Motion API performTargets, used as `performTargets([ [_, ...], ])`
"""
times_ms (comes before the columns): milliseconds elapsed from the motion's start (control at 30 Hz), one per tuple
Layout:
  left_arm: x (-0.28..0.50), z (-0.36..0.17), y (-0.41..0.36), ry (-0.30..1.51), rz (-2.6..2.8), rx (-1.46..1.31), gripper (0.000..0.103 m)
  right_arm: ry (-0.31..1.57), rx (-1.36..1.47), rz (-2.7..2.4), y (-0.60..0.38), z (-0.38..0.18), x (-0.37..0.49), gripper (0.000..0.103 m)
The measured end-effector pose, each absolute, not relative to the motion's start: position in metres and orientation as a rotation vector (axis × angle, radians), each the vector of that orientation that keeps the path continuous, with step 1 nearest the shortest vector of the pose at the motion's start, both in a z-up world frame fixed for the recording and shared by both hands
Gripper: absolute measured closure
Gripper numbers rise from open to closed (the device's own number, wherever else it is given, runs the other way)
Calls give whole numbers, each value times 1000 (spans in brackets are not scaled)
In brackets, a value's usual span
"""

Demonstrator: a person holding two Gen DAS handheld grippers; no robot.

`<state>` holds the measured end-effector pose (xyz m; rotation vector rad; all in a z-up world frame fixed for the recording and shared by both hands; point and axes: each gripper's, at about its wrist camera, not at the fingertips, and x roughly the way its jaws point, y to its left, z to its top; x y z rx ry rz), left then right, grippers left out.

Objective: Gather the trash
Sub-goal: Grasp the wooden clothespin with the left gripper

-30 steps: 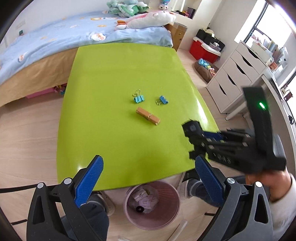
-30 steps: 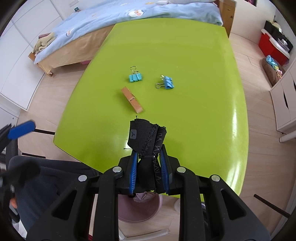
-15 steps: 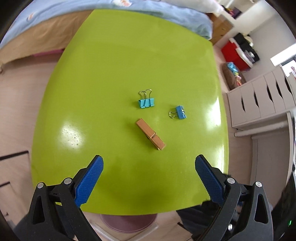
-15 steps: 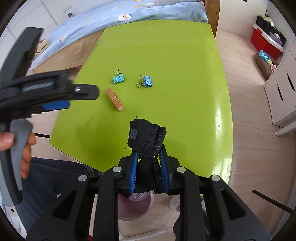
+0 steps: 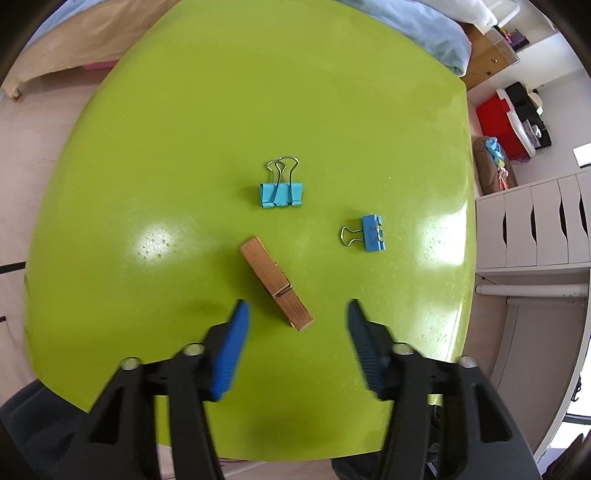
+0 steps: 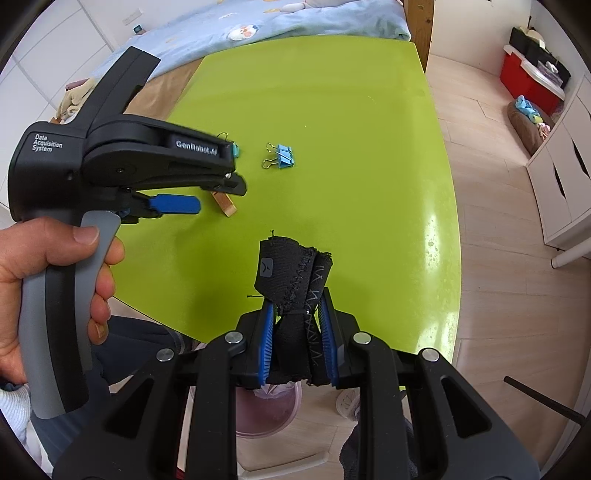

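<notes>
The left gripper (image 5: 295, 314) hangs over the wooden peg (image 5: 276, 282) at lower centre, its jaws just narrowing but apart, straddling it for pickup. The right gripper (image 6: 297, 314) stays clamped on black cloth (image 6: 293, 273), above the bin (image 6: 266, 410) at the bottom, likely for dropping.

Room had a light wood floor (image 6: 476, 140), a bed (image 6: 258, 26) with blue bedding behind the glossy green worktop (image 5: 184, 110), white drawers (image 5: 535, 225) on the right, a red box (image 6: 528, 77) past them.

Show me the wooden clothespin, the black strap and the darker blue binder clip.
wooden clothespin (image 5: 275, 282), left wrist view, its middle.
black strap (image 6: 291, 273), right wrist view, folded top.
darker blue binder clip (image 5: 373, 233), left wrist view, its body.
</notes>
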<state>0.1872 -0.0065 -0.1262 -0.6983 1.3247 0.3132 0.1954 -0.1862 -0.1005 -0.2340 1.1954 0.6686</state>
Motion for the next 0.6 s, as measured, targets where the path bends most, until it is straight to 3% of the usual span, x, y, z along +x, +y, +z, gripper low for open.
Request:
performTargets([
  [167,185,-130,-4,1324,326,-692,77,1197,-231,667,-186,-101,196,80],
  [367,187,-130,-7,1314,263,-668,88,1195,-231,671,-185,-101,195,80],
  [600,180,-120,-7,1268,177,-579,89,1188,-233,677,-183,-101,193,80],
])
